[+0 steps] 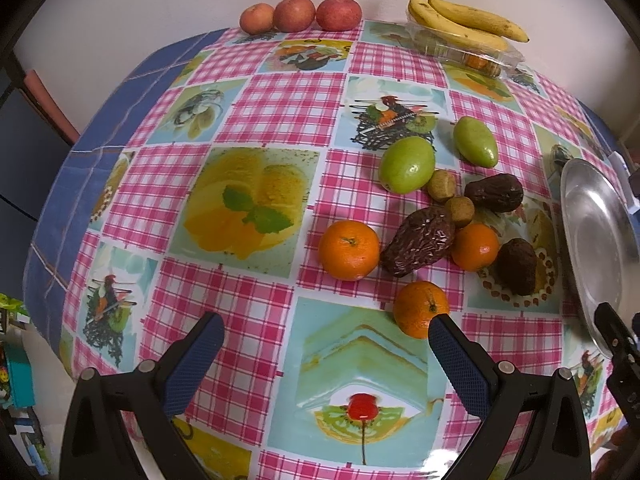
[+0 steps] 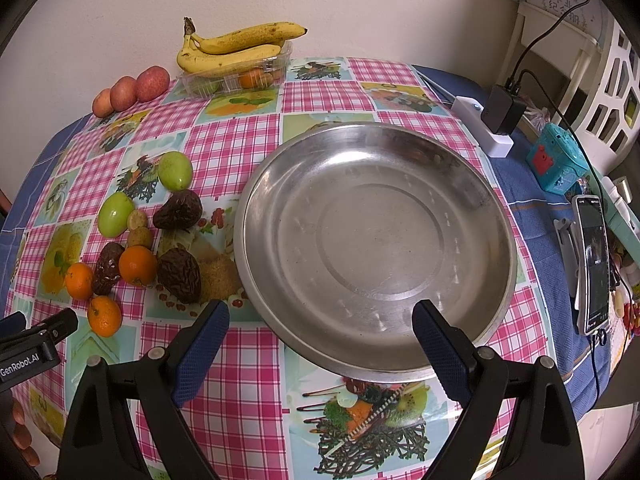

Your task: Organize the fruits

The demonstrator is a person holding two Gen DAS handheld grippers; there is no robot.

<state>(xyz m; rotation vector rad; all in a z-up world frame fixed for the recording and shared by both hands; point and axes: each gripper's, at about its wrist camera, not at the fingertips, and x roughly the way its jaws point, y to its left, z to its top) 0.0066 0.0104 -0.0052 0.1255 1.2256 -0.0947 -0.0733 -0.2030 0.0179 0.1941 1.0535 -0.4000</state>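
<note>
A cluster of fruit lies on the checked tablecloth: three oranges [image 1: 349, 249], two green fruits [image 1: 406, 165], three dark wrinkled fruits [image 1: 420, 241] and two small brown ones [image 1: 441, 185]. In the right wrist view the same cluster [image 2: 138, 265] sits left of a wide empty steel plate [image 2: 376, 248]. My left gripper [image 1: 326, 334] hovers open just short of the nearest orange [image 1: 420, 309], holding nothing. My right gripper [image 2: 320, 320] is open over the plate's near rim, also holding nothing.
Three red apples [image 1: 300, 14] and a banana bunch [image 1: 460, 18] on a clear plastic box line the far edge by the wall. On the right a phone [image 2: 594, 264], a charger [image 2: 502, 114] and a blue toy box [image 2: 556, 164] lie on the blue cloth.
</note>
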